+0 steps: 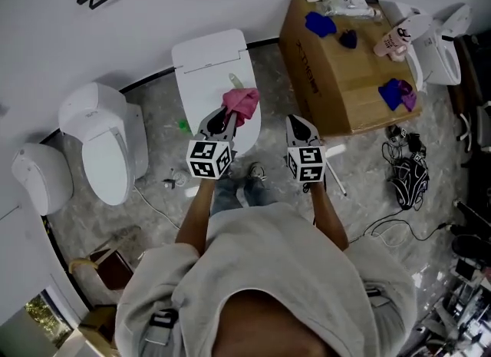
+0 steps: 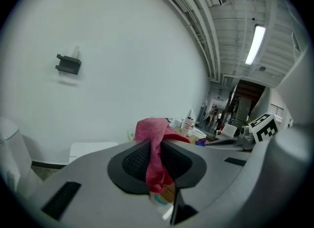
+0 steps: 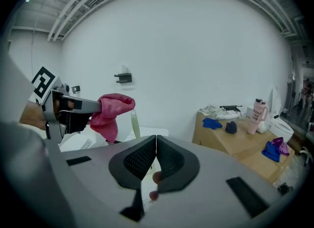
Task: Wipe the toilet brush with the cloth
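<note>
My left gripper (image 1: 222,117) is shut on a pink cloth (image 1: 242,103), held over the lid of a white toilet (image 1: 207,60). In the left gripper view the cloth (image 2: 153,130) hangs pinched between the dark pads (image 2: 135,161). My right gripper (image 1: 300,123) is beside it to the right, jaws shut, and nothing shows between its pads (image 3: 169,161). The right gripper view shows the cloth (image 3: 112,108) to the left, with a pale yellow-green stick (image 3: 133,124) upright just behind it. That stick (image 1: 234,80) may be the brush handle. No brush head is visible.
A second white toilet (image 1: 107,144) stands to the left. A cardboard box (image 1: 337,79) at the right carries blue cloths and a pink cup (image 1: 395,41). A thin white rod (image 1: 336,179) and black cables (image 1: 403,175) lie on the marbled floor.
</note>
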`<action>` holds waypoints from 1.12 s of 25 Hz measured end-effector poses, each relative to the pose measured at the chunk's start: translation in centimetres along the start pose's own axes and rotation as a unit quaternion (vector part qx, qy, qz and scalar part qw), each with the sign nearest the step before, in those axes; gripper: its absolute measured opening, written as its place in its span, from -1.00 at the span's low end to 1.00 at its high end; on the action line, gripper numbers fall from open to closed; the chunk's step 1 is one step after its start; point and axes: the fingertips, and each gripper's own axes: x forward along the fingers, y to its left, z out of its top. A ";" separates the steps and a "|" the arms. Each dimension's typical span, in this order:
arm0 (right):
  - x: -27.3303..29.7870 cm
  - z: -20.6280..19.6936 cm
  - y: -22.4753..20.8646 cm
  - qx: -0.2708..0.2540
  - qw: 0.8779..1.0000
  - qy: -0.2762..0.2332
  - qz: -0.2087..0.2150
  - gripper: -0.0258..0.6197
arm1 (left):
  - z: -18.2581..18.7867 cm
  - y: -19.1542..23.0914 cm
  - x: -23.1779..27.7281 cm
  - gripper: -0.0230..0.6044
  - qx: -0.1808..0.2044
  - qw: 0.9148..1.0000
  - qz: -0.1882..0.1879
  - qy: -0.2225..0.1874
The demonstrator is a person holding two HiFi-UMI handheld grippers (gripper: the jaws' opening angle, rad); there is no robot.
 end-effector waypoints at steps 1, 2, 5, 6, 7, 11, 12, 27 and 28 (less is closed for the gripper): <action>-0.1 -0.4 -0.1 0.004 1.000 0.005 -0.006 -0.83 | -0.1 -0.4 0.6 -0.70 0.001 1.000 -0.012 0.004; -0.1 -0.8 -0.3 0.008 1.000 0.011 -0.013 -0.83 | -0.2 -0.9 1.2 -0.70 0.004 1.000 -0.024 0.008; -0.2 -1.9 -0.9 0.018 0.999 0.025 -0.030 -0.83 | 0.3 -2.1 3.0 -0.70 0.008 0.998 -0.055 0.006; -0.3 -2.2 -1.0 0.021 0.999 0.029 -0.035 -0.83 | 0.7 -2.3 3.4 -0.70 0.007 0.998 -0.062 0.003; -0.3 -2.5 -1.1 0.023 0.998 0.032 -0.040 -0.83 | 1.0 -2.4 3.8 -0.70 0.007 0.998 -0.067 0.000; -0.2 -2.9 -1.2 0.030 0.998 0.038 -0.050 -0.83 | 1.9 -2.2 4.9 -0.70 0.015 0.997 -0.081 -0.002; -0.1 -3.0 -1.2 0.032 0.997 0.039 -0.052 -0.83 | 2.0 -2.1 5.1 -0.70 0.015 0.996 -0.084 -0.001; 0.3 -4.7 -1.9 0.043 0.995 0.066 -0.065 -0.83 | -3.0 1.6 7.6 -0.70 -0.019 0.996 -0.070 0.059; 0.3 -4.8 -2.0 0.043 0.995 0.067 -0.066 -0.83 | -3.4 1.8 7.8 -0.70 -0.020 0.995 -0.069 0.065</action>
